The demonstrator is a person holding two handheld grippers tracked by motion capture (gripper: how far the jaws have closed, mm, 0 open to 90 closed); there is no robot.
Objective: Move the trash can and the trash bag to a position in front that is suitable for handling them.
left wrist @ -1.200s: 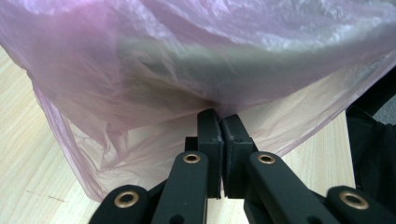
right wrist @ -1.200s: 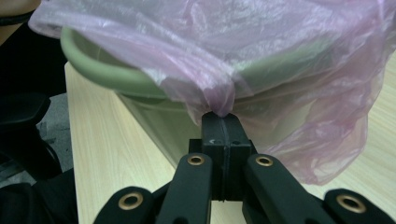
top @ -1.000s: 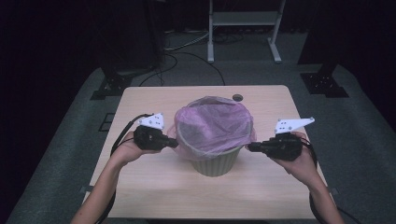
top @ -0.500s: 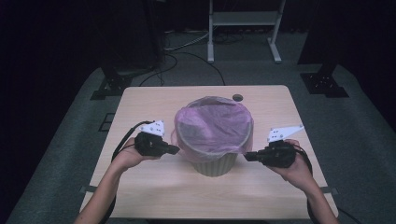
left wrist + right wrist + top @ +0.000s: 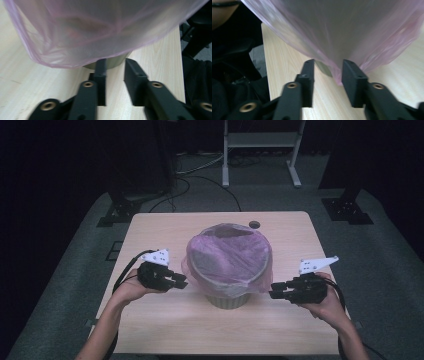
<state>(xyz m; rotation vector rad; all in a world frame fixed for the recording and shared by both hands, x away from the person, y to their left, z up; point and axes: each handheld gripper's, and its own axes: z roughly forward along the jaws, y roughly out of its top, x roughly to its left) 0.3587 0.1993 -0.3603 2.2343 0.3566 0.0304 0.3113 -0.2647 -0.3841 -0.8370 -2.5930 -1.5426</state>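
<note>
A light wooden table (image 5: pixel 165 230) stands in a dark room, and a person's 2 forearms reach onto it from the near edge. At the middle of the table sits a round grey-green bin (image 5: pixel 229 299), lined with a thin pink plastic bag (image 5: pixel 227 255) whose edge is folded down over the rim and hangs loosely around the upper wall.

The left gripper (image 5: pixel 178 281) is held low, just left of the bin, pointing toward it. Its jaws have just been opening and now stand apart with nothing between them. From the left gripper view, the jaw tips (image 5: pixel 113 72) sit close under the hanging hem of the pink bag (image 5: pixel 82 32), in front of the bin's base (image 5: pixel 112 62), without pressing on either.

The right gripper (image 5: pixel 276 291) is held low, just right of the bin, pointing back toward it. Its jaws have also just been opening and stand apart. In the right gripper view, a drooping corner of the bag (image 5: pixel 337 75) hangs into the gap between the jaws (image 5: pixel 327 75), but the pads do not squeeze it.

A small dark round spot (image 5: pixel 255 224) lies on the table beyond the bin. On the floor behind the table stand a white metal frame (image 5: pixel 260 150) and loose cables (image 5: pixel 200 175).
</note>
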